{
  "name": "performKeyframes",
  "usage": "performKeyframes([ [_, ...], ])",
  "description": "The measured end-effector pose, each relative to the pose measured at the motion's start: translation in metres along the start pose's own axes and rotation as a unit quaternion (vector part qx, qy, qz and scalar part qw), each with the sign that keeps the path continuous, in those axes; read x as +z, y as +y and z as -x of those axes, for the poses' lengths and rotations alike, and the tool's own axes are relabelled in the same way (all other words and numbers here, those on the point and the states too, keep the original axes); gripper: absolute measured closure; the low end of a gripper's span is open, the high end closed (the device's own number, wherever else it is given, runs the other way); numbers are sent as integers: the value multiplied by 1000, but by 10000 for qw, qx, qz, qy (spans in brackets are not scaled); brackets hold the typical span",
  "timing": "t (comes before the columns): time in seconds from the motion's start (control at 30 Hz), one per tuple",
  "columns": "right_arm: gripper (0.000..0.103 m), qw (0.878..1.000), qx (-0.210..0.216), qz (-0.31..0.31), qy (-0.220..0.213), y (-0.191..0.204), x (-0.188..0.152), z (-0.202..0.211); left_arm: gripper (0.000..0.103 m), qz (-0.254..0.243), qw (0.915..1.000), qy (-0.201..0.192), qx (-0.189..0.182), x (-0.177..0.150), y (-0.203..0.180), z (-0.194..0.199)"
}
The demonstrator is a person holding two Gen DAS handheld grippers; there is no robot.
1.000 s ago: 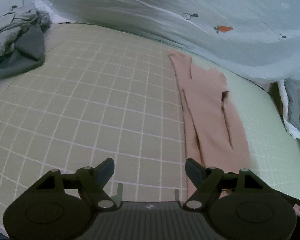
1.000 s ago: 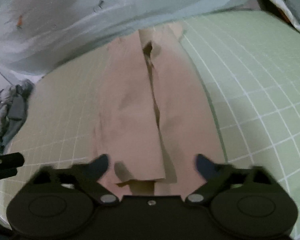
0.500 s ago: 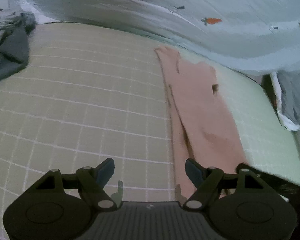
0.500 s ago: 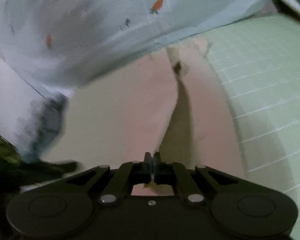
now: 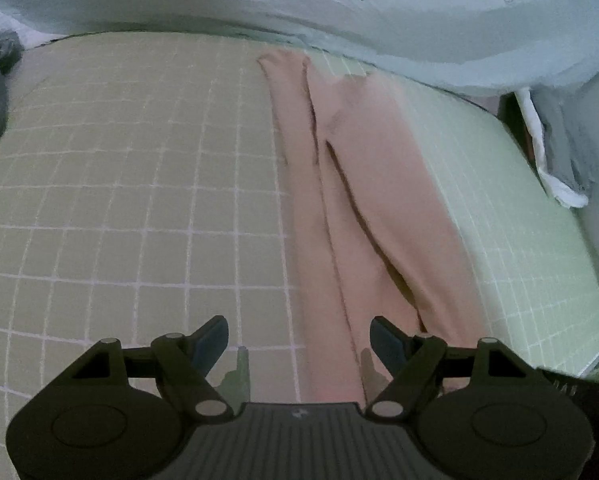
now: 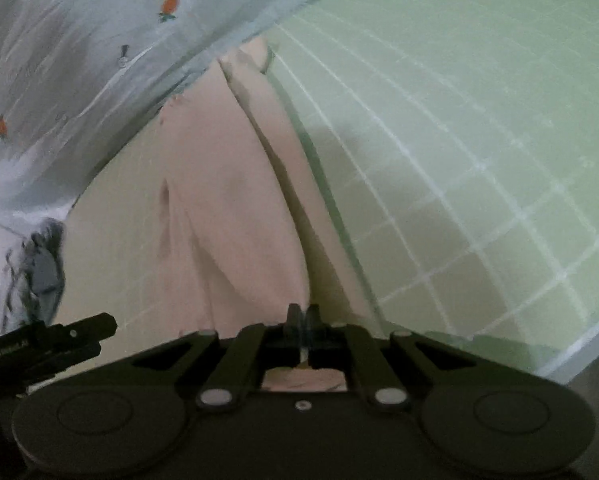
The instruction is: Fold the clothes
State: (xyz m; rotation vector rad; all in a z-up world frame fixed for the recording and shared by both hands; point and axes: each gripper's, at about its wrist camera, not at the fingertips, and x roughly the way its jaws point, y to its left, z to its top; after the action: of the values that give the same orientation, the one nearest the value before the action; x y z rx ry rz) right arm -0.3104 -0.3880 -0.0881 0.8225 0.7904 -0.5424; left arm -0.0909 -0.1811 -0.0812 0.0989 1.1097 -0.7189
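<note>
Green gridded bedding (image 5: 119,200) carries the pink garment (image 5: 363,200) running lengthwise up mid-frame from my right gripper (image 6: 301,316), pinched onto its near end, while my left gripper (image 5: 299,344) gapes empty alongside.

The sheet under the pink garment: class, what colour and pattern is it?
The sheet is pale green with a white grid, clearest in the left wrist view.
</note>
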Motion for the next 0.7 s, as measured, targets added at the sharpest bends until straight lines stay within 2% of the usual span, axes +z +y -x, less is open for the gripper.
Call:
performKeyframes([
  [0.03,80,9998,-113,164,-46,3,1,1,24,-19,10000,51,-5,-1,-2,-2],
  [0.07,59,9992,-221,316,-88,6,2,2,24,-44,9999,107,-5,-3,-5,-4],
  [0.1,52,9988,-299,386,-99,8,2,0,24,-88,9998,170,13,-5,-8,-6],
  [0.3,50,9975,-276,636,-106,4,5,-8,24,-287,9990,299,144,-12,-20,-10],
  [0.43,41,9931,-222,1103,-326,23,8,-10,24,-272,9988,300,289,-15,-18,-7],
  [0.53,31,9882,-155,1447,-484,37,9,-11,24,-196,9985,302,401,-19,-11,-2],
  [0.7,30,9750,-172,2172,-443,68,0,-24,24,-12,9980,246,576,-23,9,9],
])
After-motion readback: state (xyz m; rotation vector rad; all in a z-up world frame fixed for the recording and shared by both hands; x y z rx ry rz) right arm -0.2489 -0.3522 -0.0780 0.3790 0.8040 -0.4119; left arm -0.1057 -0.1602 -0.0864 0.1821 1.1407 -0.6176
